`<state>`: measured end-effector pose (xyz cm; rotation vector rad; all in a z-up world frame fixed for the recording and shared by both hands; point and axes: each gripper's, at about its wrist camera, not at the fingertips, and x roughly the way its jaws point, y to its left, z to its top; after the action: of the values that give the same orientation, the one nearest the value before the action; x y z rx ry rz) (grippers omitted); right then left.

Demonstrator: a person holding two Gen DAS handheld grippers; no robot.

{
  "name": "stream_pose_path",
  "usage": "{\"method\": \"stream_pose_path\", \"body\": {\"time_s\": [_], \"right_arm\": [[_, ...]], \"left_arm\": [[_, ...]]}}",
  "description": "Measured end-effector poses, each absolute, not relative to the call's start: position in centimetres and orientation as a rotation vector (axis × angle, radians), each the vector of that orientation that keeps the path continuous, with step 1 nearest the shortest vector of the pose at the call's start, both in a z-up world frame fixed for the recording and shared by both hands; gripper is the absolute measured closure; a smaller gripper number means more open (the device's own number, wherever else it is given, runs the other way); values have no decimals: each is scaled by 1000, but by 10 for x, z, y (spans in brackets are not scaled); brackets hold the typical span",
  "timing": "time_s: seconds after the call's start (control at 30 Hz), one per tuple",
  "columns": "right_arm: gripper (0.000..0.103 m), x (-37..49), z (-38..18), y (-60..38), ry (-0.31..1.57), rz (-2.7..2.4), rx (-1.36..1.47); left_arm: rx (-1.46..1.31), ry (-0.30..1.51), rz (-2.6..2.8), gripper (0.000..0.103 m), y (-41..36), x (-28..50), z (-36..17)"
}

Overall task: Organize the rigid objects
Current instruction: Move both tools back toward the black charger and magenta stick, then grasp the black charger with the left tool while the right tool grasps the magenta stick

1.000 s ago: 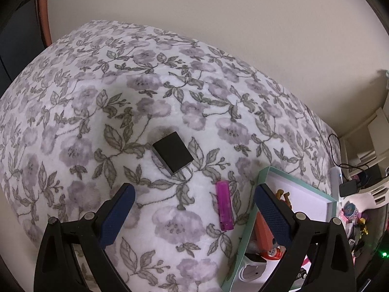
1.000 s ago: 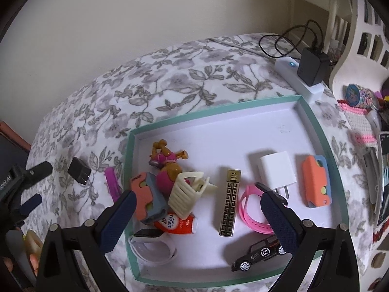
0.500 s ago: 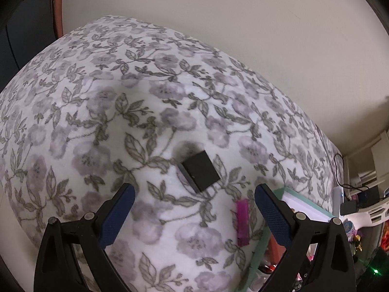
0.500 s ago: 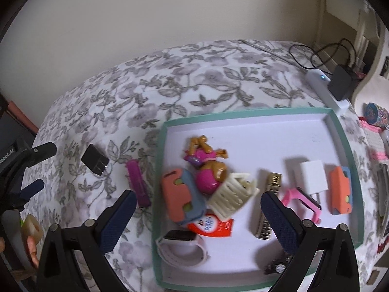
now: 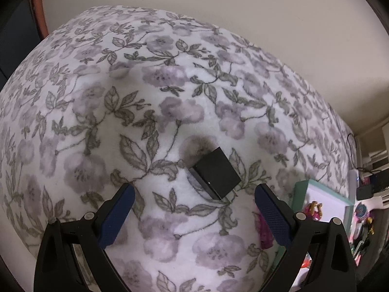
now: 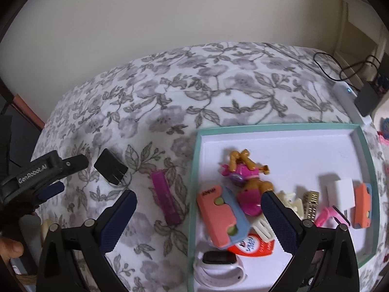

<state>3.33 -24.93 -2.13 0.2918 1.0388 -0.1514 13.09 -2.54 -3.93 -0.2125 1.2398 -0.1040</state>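
We are hovering the left gripper (image 5: 193, 209), jaws spread empty, the small black plastic plug adapter (image 5: 214, 176) lying just ahead between its fingers | right gripper (image 6: 198, 215) gaping empty, straddling the teal-rimmed white tray (image 6: 194, 170) edge, purple bar (image 6: 165, 198) between.

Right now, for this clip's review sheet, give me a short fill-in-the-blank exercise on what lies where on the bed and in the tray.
1. The black charger lies on the floral ____, outside the tray.
2. The colour of the flat bar lying between the charger and the tray is ____.
3. The left gripper is open and holds ____.
4. The watch in the tray's near corner has a ____ strap.

Missing words: blanket; purple; nothing; white
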Motion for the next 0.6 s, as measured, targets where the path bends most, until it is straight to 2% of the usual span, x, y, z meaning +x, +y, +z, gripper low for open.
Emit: {"method": "stream_pose_path", "body": {"time_s": [0.33,0.6], "right_arm": [[0,55,-32,-230,1072,-100,259],[0,67,-41,-227,1088,-95,237]], "left_arm": [[-186,1250,-105,4,-26,148,-49],[-207,1327,-140,4,-41,163,-72]]}}
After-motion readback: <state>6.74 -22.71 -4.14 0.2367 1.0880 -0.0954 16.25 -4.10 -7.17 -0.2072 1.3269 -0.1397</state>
